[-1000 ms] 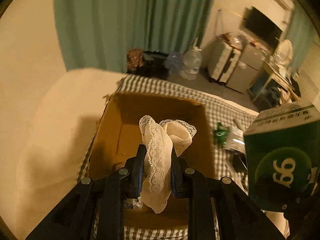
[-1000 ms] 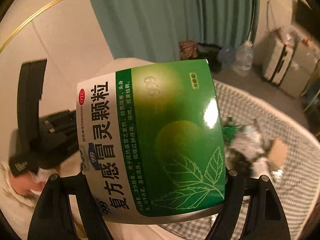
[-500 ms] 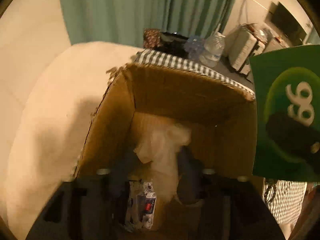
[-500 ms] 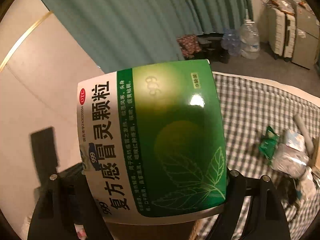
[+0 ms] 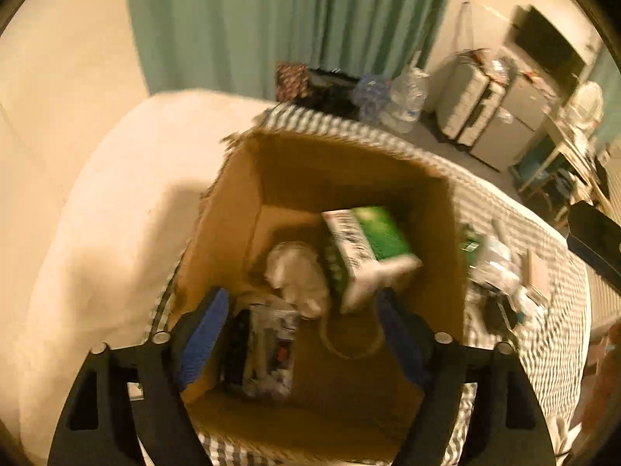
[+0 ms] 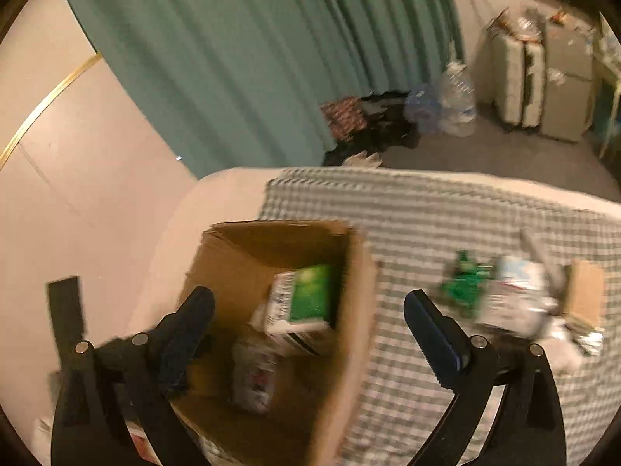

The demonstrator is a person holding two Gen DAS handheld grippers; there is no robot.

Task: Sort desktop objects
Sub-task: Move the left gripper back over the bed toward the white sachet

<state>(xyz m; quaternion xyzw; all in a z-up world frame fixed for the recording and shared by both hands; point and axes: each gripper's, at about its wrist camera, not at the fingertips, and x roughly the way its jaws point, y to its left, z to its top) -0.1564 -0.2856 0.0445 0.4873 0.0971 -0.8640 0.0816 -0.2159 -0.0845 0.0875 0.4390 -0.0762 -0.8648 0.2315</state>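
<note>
An open cardboard box (image 5: pixel 233 209) (image 6: pixel 349 310) stands on the checked cloth. Inside it lie the green and white medicine box (image 5: pixel 368 244) (image 6: pixel 306 299), tilted, the cream lace cloth (image 5: pixel 299 275) and a clear packet (image 5: pixel 268 345) (image 6: pixel 252 372). My left gripper (image 5: pixel 300 334) hangs over the box, its jaws opening, with nothing pressed between them. My right gripper (image 6: pixel 308 320) is above the box's right wall, its jaws also opening and holding nothing. A heap of small packets (image 5: pixel 500 275) (image 6: pixel 504 295) lies on the cloth to the right of the box.
The checked cloth (image 6: pixel 446 217) covers a pale bed (image 5: pixel 116 194). Green curtains (image 6: pixel 233 58), water bottles (image 6: pixel 458 101), suitcases (image 6: pixel 516 77) and a desk (image 5: pixel 562 147) stand beyond. A flat cardboard piece (image 6: pixel 586 291) lies by the heap.
Both grippers let go: the lace cloth dropped from the left one and the medicine box from the right one, and both now lie in the cardboard box. The right view swung towards the box.
</note>
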